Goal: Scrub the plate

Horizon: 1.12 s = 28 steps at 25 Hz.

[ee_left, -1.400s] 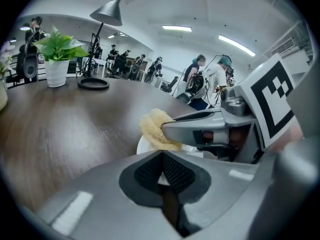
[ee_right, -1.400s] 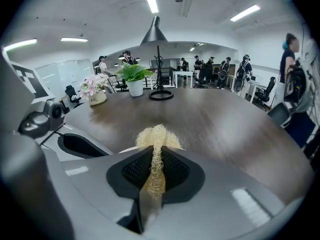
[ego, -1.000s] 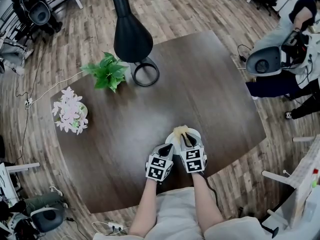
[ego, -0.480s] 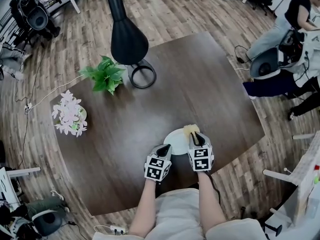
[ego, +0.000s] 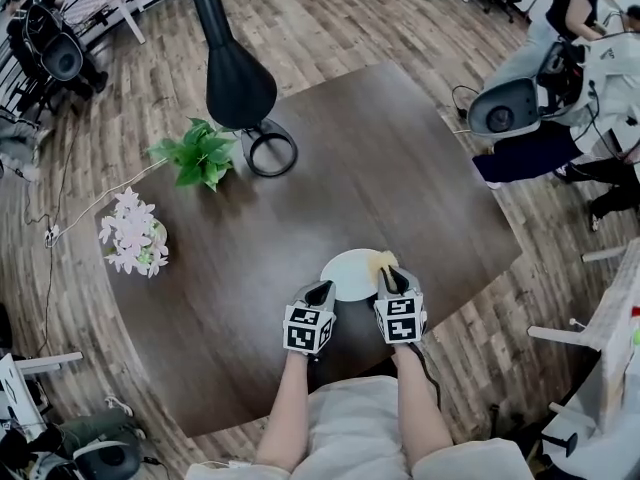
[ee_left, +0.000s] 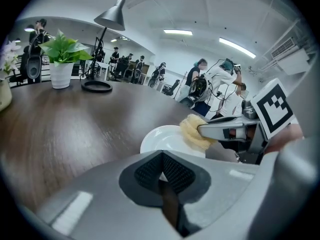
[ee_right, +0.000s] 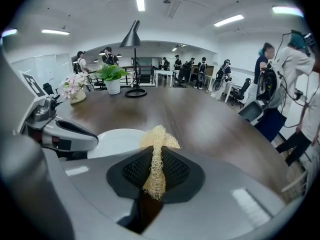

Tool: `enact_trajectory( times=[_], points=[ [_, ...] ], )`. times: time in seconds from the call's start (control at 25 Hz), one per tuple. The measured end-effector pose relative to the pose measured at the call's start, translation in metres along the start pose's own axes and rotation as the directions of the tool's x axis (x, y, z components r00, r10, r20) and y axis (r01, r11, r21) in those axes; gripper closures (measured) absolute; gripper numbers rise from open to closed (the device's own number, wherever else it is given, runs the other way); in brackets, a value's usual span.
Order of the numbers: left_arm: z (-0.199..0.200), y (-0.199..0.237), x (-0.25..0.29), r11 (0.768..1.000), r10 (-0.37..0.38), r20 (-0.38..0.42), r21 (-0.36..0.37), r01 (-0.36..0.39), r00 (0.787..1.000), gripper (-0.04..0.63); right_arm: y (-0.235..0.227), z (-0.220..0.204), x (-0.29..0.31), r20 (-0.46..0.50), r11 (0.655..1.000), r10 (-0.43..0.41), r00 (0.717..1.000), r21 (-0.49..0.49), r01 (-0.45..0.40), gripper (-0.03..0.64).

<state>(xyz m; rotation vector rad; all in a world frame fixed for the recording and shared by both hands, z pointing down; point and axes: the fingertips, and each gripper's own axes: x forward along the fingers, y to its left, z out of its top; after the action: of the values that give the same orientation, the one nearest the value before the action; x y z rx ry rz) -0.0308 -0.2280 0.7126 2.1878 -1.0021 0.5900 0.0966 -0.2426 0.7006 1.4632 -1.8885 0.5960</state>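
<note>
Left gripper [ego: 322, 287] fingers pinch the round white plate [ego: 350, 271] by its rim on the dark wooden surface [ego: 400, 168]. Right gripper [ego: 390, 274] fingers clamp the yellow mesh scrubber [ego: 382, 260]. I should press it flat, circling inward.

No legible text, seemingly, markers only

A smooth glossy plate [ego: 350, 273], a rough fibrous scrubber [ego: 383, 260], a dark wood-grain table [ego: 400, 168].
</note>
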Motion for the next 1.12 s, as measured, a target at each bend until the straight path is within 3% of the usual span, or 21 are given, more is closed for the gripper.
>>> enact_trajectory(
  times=[1.12],
  points=[
    [-0.006, 0.008, -0.016, 0.999, 0.013, 0.028, -0.043, -0.011, 1.0, 0.594, 0.09, 0.003, 0.004, -0.013, 0.983, 0.164, 0.986, -0.08, -0.165, 0.549]
  ],
)
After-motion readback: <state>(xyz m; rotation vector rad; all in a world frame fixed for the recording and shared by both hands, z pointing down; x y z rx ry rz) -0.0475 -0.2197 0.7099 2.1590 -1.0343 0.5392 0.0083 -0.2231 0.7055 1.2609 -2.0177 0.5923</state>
